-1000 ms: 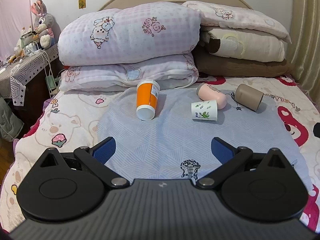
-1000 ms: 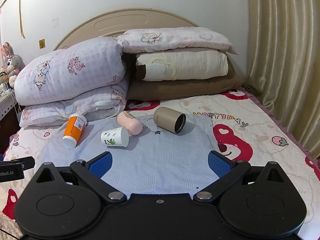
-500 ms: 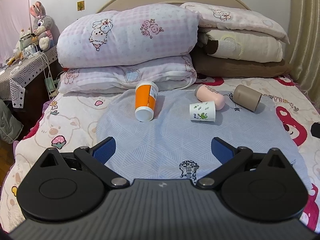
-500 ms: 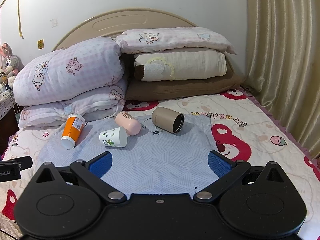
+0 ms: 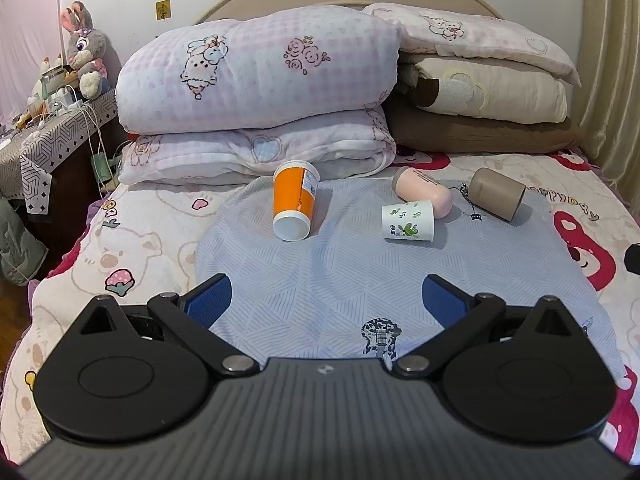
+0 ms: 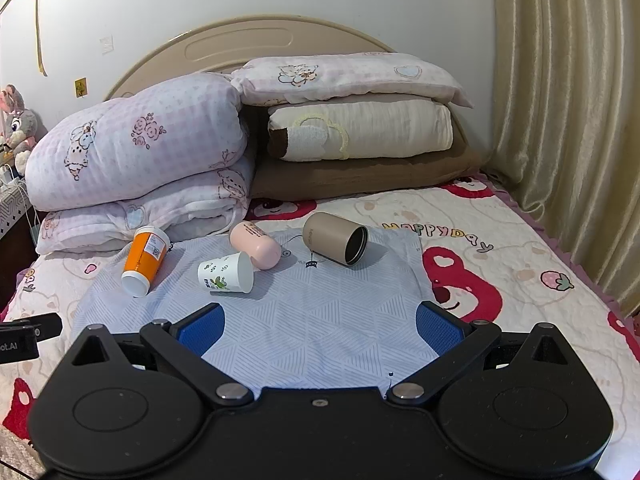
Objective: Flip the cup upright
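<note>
Both grippers point(image 5: 326, 296) point(image 6: 320, 326) gape empty; only right view shows tan cup's point(image 6: 334, 243) dark mouth.

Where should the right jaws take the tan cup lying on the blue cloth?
Probably across the middle of the tan cup, coming down from above. It lies on its side on the blue cloth with its open mouth toward the right gripper, so the round wall is exposed on both sides. The pink cup lies apart on its left.
</note>
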Available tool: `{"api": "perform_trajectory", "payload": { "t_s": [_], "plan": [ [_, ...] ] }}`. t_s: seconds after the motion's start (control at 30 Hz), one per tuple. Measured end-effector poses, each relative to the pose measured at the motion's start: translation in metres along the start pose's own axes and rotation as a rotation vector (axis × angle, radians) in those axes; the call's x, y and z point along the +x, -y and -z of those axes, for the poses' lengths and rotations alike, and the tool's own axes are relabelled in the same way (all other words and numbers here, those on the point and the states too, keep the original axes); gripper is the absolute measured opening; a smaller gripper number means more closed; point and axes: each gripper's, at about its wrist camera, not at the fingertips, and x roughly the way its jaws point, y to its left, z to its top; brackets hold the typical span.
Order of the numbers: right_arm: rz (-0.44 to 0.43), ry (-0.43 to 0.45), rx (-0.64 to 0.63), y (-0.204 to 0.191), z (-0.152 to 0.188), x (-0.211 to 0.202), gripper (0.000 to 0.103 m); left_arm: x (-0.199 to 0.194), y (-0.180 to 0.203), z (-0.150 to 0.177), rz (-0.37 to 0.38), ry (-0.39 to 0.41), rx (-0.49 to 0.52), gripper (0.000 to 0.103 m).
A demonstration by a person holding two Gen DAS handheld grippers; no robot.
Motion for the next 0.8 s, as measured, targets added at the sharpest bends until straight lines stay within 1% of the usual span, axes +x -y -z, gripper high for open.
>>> {"api": "perform_trajectory", "payload": {
  "t_s": [0.2, 0.43, 0.6, 0.8],
  "plan": [
    [0.007, -0.001, -0.006, 0.0, -0.002, 0.001, 0.103, -0.003, -0.009, -0.003, 0.01, 0.002, 0.012, 0.103],
    [0.018, -0.005, -0.01, 0.0, -0.005, 0.003, 0.103, 0.0, -0.014, -0.023, 0.016, 0.008, 0.052, 0.103],
    [0.002, -0.004, -0.037, -0.009, -0.018, 0.005, 0.103, 0.007, -0.018, -0.044, 0.069, -0.012, 0.093, 0.103],
    [-0.073, -0.057, -0.089, -0.028, -0.042, 0.019, 0.103, 0.027, -0.03, -0.076, 0.078, -0.024, 0.145, 0.103]
  ]
}}
